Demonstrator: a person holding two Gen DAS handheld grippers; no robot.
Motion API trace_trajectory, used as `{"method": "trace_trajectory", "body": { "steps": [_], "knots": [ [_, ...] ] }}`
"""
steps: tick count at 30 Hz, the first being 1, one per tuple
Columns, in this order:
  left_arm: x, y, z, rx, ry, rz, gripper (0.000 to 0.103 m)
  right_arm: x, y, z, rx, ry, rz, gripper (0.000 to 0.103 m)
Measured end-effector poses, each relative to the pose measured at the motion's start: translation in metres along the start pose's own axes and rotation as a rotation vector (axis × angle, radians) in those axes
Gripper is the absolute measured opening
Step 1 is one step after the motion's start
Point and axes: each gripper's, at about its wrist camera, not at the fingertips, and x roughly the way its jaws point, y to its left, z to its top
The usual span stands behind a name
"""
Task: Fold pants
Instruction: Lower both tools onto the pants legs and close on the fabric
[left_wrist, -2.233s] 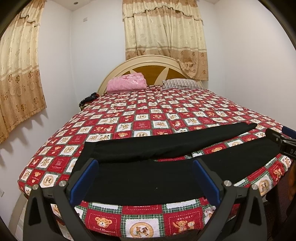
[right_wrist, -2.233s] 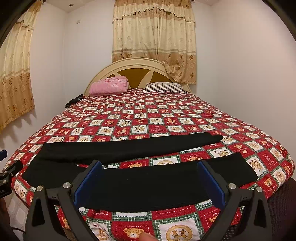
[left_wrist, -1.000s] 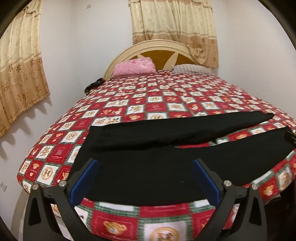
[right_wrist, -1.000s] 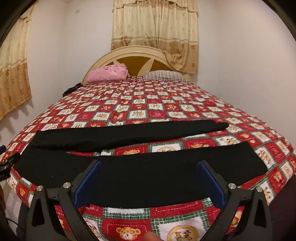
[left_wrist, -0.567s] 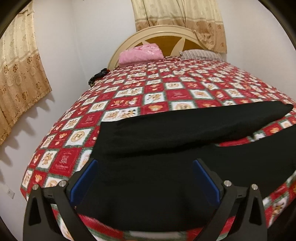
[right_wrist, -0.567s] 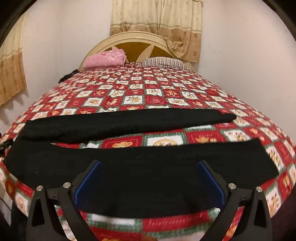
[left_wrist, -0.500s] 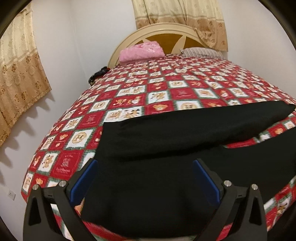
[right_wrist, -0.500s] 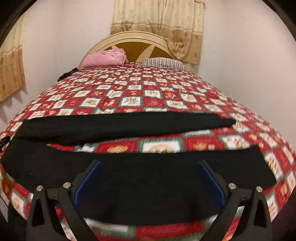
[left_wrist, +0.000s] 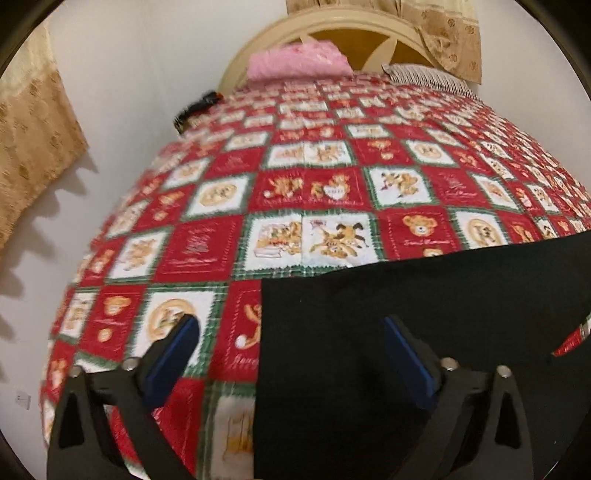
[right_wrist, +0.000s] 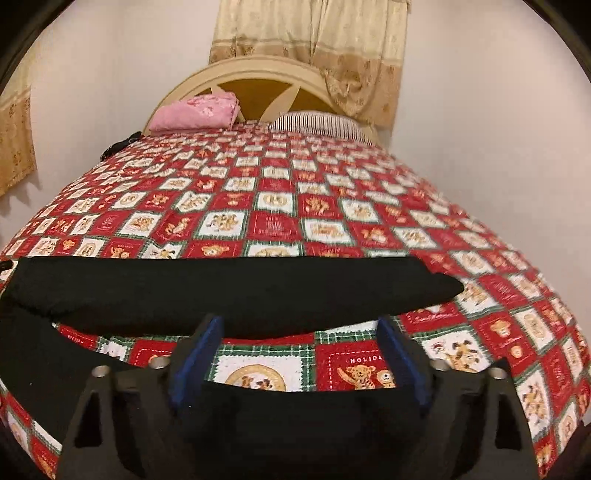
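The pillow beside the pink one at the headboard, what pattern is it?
The pillow has thin dark and light stripes, clearest in the right wrist view.

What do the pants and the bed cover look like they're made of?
Pants: matte black, soft, probably knit or fleece; they swallow light and lie limp with rounded edges. Bed cover: thin printed woven cloth, likely cotton, with a slight sheen; its teddy-bear squares lie smooth.

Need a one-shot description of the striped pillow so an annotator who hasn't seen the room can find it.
Start at the cream arched headboard at the far end of the bed with the red teddy-bear quilt. Two soft things lie at its foot: the striped pillow is the right one, below the hanging curtain. Its thin dark-and-white stripes set it apart from the plain pink bundle to its left.
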Motion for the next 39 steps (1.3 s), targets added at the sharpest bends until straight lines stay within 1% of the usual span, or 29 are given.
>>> {"method": "trace_trajectory", "body": {
  "steps": [1, 3, 4, 5, 6, 8, 10, 12, 17, 20, 22, 23, 24, 26, 29, 30, 32, 34, 36, 39],
  "knots": [
    [0.009, 0.004, 0.002, -0.017, 0.017, -0.025, 0.09, 0.005, -0.004, 0.0, 0.01, 0.014, 0.003, 0.075],
    [0.021, 0.008, 0.005, -0.044, 0.047, -0.07, 0.078, 0.009, -0.009, 0.001, 0.014, 0.02, -0.003, 0.075],
    [0.029, 0.011, 0.007, -0.067, 0.061, -0.097, 0.076, 0.012, -0.011, 0.001, 0.011, 0.022, -0.008, 0.075],
    [0.034, 0.013, 0.008, -0.076, 0.07, -0.111, 0.072, 0.015, -0.014, 0.003, 0.008, 0.025, -0.015, 0.074],
    [0.041, 0.014, 0.009, -0.082, 0.081, -0.127, 0.069, 0.017, -0.017, 0.005, 0.008, 0.028, -0.017, 0.071],
    [0.051, 0.016, 0.011, -0.084, 0.091, -0.134, 0.069, 0.022, -0.024, 0.01, 0.018, 0.038, -0.016, 0.068],
    [0.059, 0.016, 0.01, -0.086, 0.103, -0.144, 0.069, 0.028, -0.034, 0.017, 0.034, 0.043, -0.018, 0.068],
    [0.06, 0.016, 0.009, -0.076, 0.082, -0.145, 0.069, 0.033, -0.044, 0.024, 0.037, 0.042, -0.036, 0.067],
    [0.062, 0.018, 0.008, -0.06, 0.088, -0.147, 0.072, 0.052, -0.081, 0.049, 0.084, 0.058, -0.074, 0.062],
    [0.062, 0.019, 0.009, -0.049, 0.088, -0.151, 0.072, 0.067, -0.105, 0.064, 0.102, 0.077, -0.103, 0.062],
    [0.06, 0.017, 0.01, -0.028, 0.088, -0.142, 0.07, 0.079, -0.121, 0.073, 0.116, 0.088, -0.121, 0.062],
    [0.06, 0.016, 0.012, -0.021, 0.087, -0.143, 0.063, 0.086, -0.128, 0.076, 0.118, 0.094, -0.12, 0.062],
    [0.059, 0.014, 0.012, -0.011, 0.082, -0.145, 0.053, 0.091, -0.134, 0.079, 0.118, 0.1, -0.121, 0.062],
    [0.056, 0.011, 0.013, 0.009, 0.078, -0.143, 0.051, 0.107, -0.148, 0.084, 0.121, 0.127, -0.132, 0.062],
    [0.057, 0.011, 0.015, 0.01, 0.084, -0.143, 0.05, 0.129, -0.166, 0.086, 0.171, 0.192, -0.052, 0.062],
    [0.058, 0.012, 0.015, 0.007, 0.086, -0.146, 0.052, 0.135, -0.169, 0.087, 0.178, 0.205, -0.042, 0.062],
    [0.06, 0.01, 0.016, 0.007, 0.087, -0.128, 0.058, 0.149, -0.172, 0.088, 0.168, 0.238, -0.036, 0.062],
    [0.061, 0.008, 0.017, 0.014, 0.087, -0.121, 0.06, 0.16, -0.173, 0.088, 0.155, 0.261, -0.037, 0.062],
    [0.063, 0.008, 0.018, 0.008, 0.088, -0.105, 0.068, 0.175, -0.177, 0.085, 0.154, 0.305, -0.019, 0.062],
    [0.064, 0.008, 0.019, 0.015, 0.093, -0.109, 0.068, 0.193, -0.18, 0.081, 0.163, 0.361, 0.022, 0.062]
  ]
}}
